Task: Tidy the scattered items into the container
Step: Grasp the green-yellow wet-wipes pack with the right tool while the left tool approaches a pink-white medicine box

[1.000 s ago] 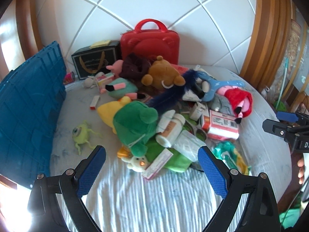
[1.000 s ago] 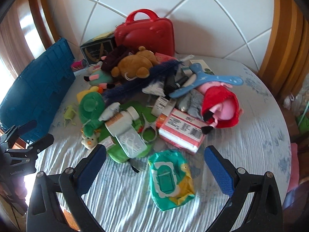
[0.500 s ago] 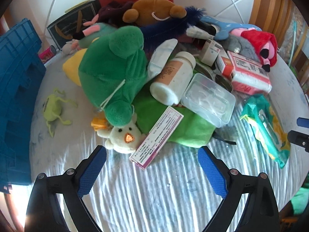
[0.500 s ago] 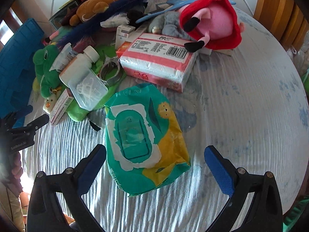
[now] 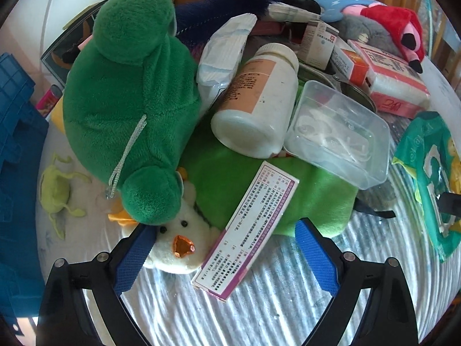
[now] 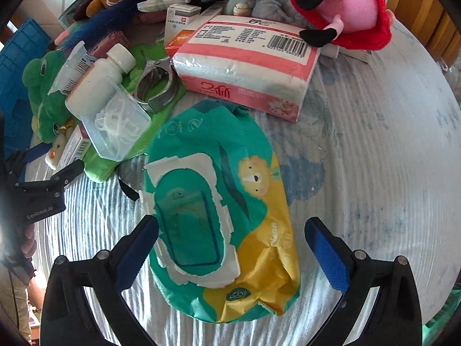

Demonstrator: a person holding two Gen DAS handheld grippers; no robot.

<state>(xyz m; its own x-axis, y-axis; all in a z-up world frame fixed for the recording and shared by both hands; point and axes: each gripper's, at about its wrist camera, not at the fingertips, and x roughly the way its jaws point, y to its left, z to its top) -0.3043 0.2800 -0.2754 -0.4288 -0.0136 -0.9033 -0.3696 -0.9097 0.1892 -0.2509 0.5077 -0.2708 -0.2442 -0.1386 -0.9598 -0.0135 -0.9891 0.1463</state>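
1. Right gripper (image 6: 230,248): fingers spread wide, nothing held. They straddle the near end of the wipes pack (image 6: 219,210), the left pad (image 6: 138,248) touching or just off its edge and the right pad (image 6: 325,256) set apart from it.
2. Left gripper (image 5: 222,256): also wide open and empty, straddling the white duck toy (image 5: 178,245) and the near end of the flat medicine box (image 5: 247,230).
3. Landmark is the wipes pack. The tissue pack (image 6: 245,66) touches its far end, the clear plastic box (image 6: 115,124) and white bottle (image 6: 95,83) lie far-left of it, and the green frog plush (image 5: 129,86) is further left.
4. The container is the blue crate (image 6: 17,66), well left of the wipes pack, beyond the frog; only its wall shows.
5. Step in hand, my read: both grippers are lining up a first grab, right on the wipes, left on the box or duck.
6. For the wipes, centre the right gripper so both pads meet the sides evenly, then close across the width. The pack is soft and crinkly, so grip low and firm or it may sag out.
7. For the left, pick one target. The box overlaps the duck and leans on the green cloth (image 5: 259,178), so closing now would likely catch both.
8. Lift straight up before swinging toward the crate, to avoid dragging the striped cover (image 6: 360,150).
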